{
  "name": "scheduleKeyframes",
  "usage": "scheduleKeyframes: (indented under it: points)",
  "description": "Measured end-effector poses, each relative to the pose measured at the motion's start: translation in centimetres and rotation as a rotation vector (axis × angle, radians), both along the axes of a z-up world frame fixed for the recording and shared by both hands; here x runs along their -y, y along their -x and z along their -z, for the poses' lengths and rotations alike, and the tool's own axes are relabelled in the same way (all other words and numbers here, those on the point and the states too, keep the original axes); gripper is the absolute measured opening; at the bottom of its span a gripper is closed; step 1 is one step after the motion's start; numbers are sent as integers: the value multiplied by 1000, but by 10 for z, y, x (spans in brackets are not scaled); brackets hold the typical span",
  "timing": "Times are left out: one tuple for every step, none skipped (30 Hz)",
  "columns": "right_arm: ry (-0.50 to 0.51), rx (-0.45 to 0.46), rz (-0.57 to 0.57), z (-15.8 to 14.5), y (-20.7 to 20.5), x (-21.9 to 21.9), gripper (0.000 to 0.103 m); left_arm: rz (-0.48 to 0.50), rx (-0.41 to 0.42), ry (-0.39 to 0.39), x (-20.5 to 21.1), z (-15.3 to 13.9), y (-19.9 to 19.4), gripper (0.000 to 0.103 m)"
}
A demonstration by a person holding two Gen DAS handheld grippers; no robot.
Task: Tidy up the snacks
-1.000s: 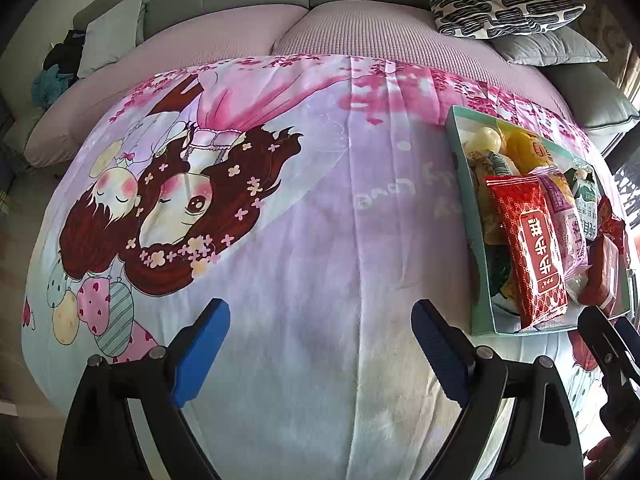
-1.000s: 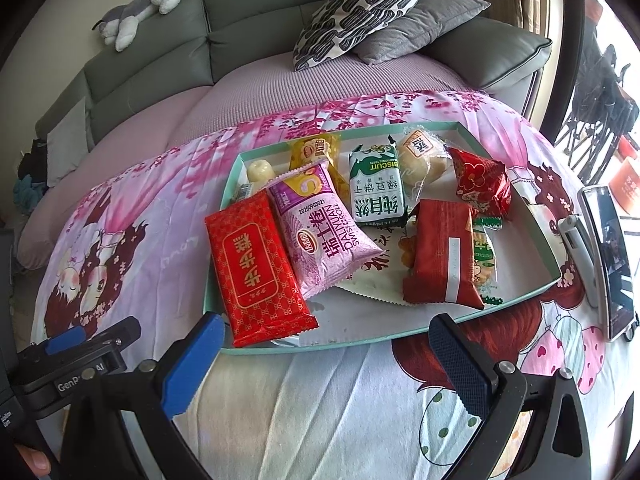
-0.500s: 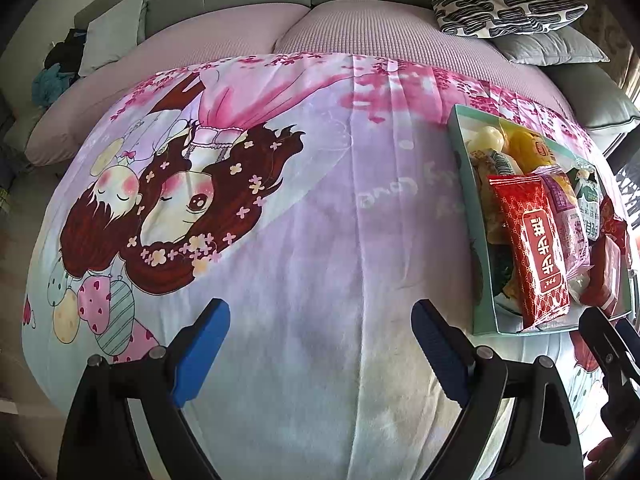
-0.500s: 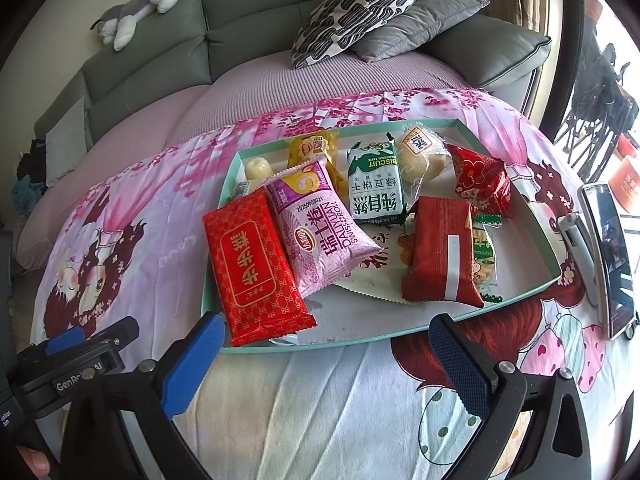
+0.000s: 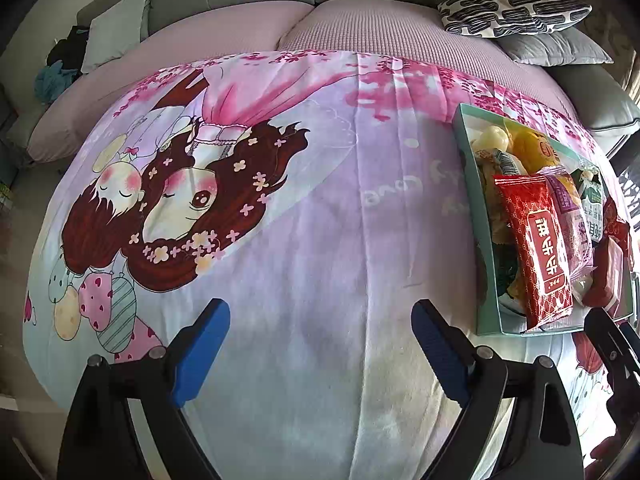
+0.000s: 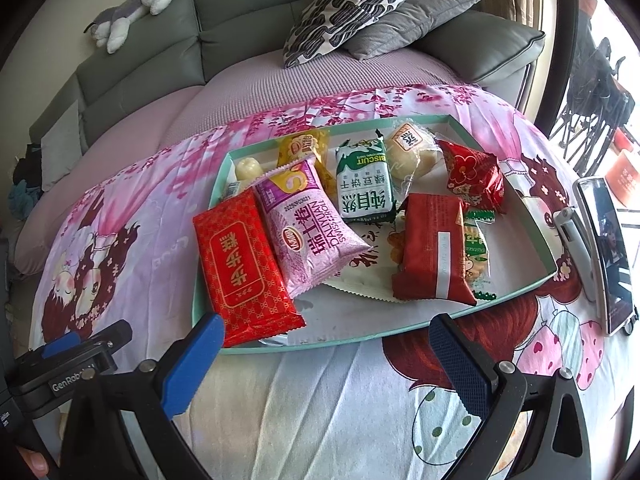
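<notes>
Sofa behind, cartoon-print cloth (image 5: 312, 240) spread over the seat. Left gripper (image 5: 320, 344) hovers over bare cloth, fingers spread wide, holding nothing. Teal tray (image 6: 516, 292) lies to its right; over the last second it has slid only slightly in both views, so the grippers merely drifted and no snack moved. Snacks all lie in the tray, loosely heaped, which fits sorting underway or finished. Red packet (image 6: 244, 264) at the tray's left end, long axis running near edge to far edge; pink Swiss-roll packet (image 6: 308, 228) beside it, parallel. Right gripper (image 6: 324, 356) at the tray's near rim, released, empty.
</notes>
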State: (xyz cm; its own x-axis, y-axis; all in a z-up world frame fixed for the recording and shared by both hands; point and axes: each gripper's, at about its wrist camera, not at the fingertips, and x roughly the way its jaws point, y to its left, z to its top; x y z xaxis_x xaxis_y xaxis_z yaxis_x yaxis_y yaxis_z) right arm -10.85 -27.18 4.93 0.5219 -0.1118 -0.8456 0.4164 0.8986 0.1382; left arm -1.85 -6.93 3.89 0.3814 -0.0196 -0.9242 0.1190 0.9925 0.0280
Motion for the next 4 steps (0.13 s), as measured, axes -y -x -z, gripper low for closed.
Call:
scheduleKeyframes:
  points:
    - [0, -1, 2, 0, 0, 0, 103, 0, 4, 1, 0, -1, 0, 92]
    - [0, -1, 3, 0, 0, 1, 103, -1, 7, 1, 0, -1, 1, 92]
    - [0, 0, 3, 0, 0, 1, 103, -1, 9, 3, 1, -2, 1, 92]
    - [0, 1, 3, 0, 0, 0, 103, 0, 8, 6, 1, -2, 1, 92]
